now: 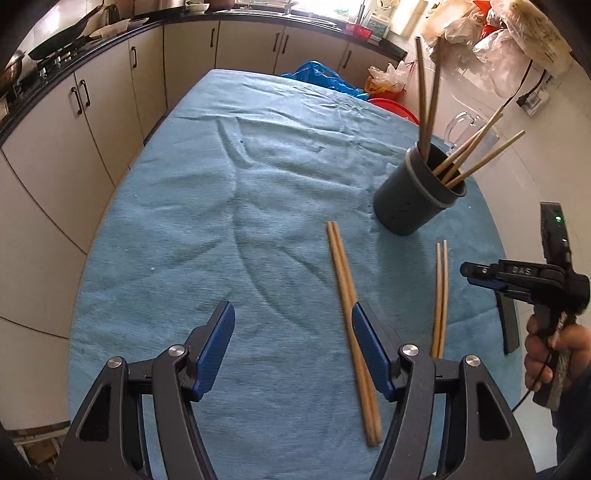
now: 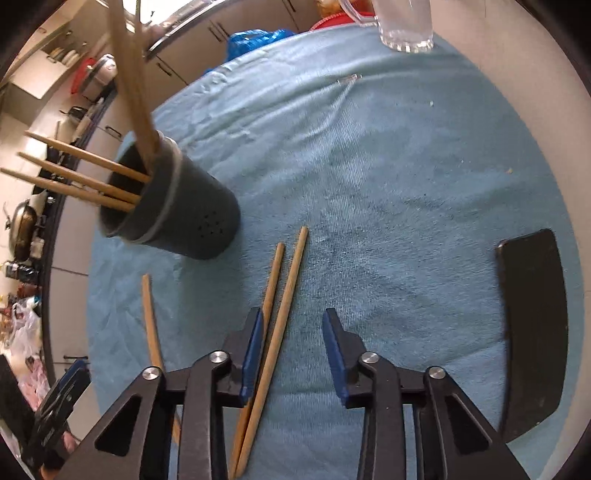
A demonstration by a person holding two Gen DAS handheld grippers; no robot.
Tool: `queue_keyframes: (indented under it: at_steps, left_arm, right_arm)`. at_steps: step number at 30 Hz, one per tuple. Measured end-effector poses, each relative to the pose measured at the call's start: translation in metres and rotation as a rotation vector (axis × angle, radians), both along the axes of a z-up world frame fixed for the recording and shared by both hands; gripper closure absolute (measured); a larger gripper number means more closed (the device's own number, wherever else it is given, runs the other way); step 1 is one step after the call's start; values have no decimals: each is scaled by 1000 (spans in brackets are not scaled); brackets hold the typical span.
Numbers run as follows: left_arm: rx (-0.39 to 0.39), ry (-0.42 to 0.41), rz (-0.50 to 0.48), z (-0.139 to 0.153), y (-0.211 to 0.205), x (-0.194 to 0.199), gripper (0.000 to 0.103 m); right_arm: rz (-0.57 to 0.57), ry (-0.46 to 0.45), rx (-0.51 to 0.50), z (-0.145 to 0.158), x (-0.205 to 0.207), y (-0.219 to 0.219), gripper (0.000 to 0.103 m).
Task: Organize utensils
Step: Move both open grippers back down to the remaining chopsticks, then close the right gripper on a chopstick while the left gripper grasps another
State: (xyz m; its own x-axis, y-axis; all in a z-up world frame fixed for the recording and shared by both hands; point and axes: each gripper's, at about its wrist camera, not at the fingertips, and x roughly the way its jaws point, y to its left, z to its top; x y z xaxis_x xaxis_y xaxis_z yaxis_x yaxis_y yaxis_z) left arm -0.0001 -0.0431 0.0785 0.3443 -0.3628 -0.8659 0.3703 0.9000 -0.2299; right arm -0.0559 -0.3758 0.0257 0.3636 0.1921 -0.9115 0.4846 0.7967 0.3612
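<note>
A dark grey utensil cup (image 1: 417, 192) (image 2: 184, 218) stands on the blue cloth and holds several wooden chopsticks. One loose pair of chopsticks (image 1: 351, 317) lies beside my left gripper's right finger. A second, thinner pair (image 1: 441, 295) (image 2: 277, 314) lies further right; one stick passes between my right gripper's fingers, the other under its left finger. My left gripper (image 1: 293, 321) is open and empty above the cloth. My right gripper (image 2: 293, 328) (image 1: 471, 273) is open over the thinner pair. One more chopstick (image 2: 151, 321) shows left of it.
A flat black object (image 2: 532, 325) (image 1: 508, 325) lies on the cloth at the right. A clear glass mug (image 2: 406, 26) (image 1: 469, 129) stands at the table's far edge. The blue-covered table (image 1: 221, 184) is ringed by kitchen cabinets (image 1: 110, 92) and plastic bags (image 1: 325, 77).
</note>
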Motion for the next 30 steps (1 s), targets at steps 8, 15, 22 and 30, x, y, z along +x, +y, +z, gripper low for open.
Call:
queue_keyframes:
  at_steps: [8,15,22,30]
  left_arm:
    - [-2,1,9,-1,20,10,38]
    - [-2,15,-11,-3,17,19,38]
    - [-40,83,-56,-14,-8,28,38]
    - [-8,168,-69,-44,-49,24,64]
  right_arm:
    - [2,85,-51,-21,22,14,81]
    - [42,122,-129,-21,29,22,94]
    - [-5,65,-102,-6,-2,9,96]
    - [-1,-54,-91,28,-33,3,96]
